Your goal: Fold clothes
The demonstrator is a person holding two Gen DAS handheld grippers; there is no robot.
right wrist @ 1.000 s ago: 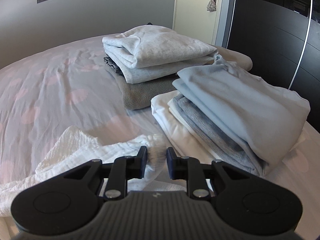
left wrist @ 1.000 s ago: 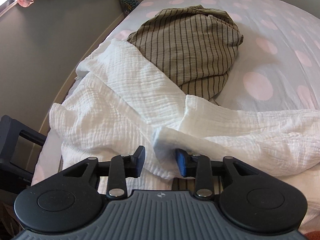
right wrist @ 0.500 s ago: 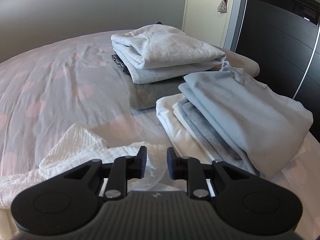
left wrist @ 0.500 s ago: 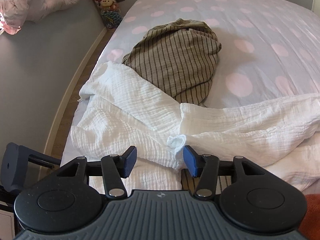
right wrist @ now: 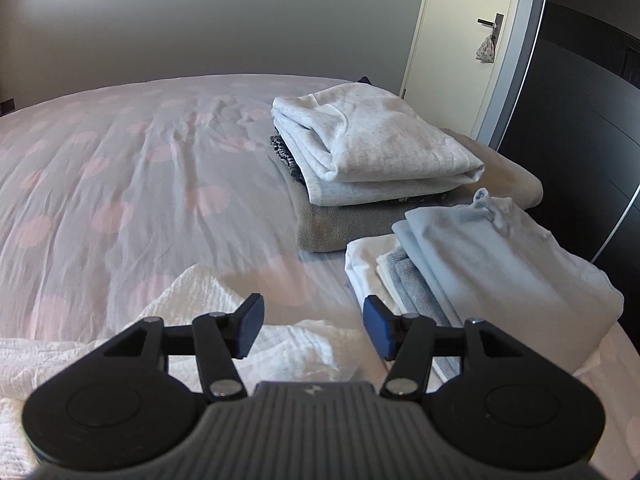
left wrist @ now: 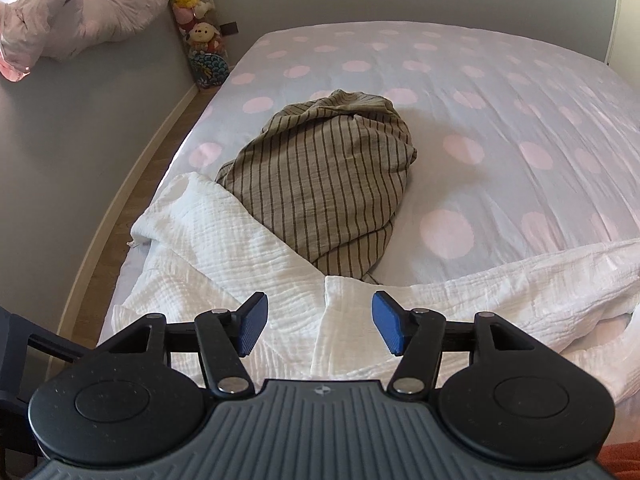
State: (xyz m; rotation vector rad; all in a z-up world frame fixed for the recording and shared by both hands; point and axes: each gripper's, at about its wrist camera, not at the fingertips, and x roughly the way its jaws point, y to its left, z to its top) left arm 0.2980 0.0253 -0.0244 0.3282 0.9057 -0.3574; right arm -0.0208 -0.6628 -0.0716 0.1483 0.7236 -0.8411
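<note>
The left claw [left wrist: 319, 330] hangs over the white cloth [left wrist: 224, 248] with its blue pads [left wrist: 252, 330] spread wide, gripping nothing. The cloth, a crinkled white fabric, lies rumpled across the near edge of the bed [left wrist: 500, 100], running from the left side toward the right, with a folded flap directly between and below the pads. Just beyond it lies a striped garment [left wrist: 324, 176], olive with dark lines, bunched in a heap; its near end touches the white cloth and seems partly tucked under it. The bed's sheet is pale with pink dots. At the far left corner a stack of plush toys [left wrist: 196, 28] stands against the wall, and a pinkish pillow [left wrist: 76, 16] rests on a ledge.

The right claw [right wrist: 311, 332] is likewise open and empty, hovering above the other end of the white cloth [right wrist: 192, 304], which lies under and to the left of it. To the right, near the claw, sits a folded pile [right wrist: 496, 272] topped by a light blue garment. Behind that is a second pile [right wrist: 372, 144], a pale grey sweater on a brownish fleece. A door [right wrist: 456, 40] stands beyond, with a small pouch [right wrist: 486, 49] on its handle.
</note>
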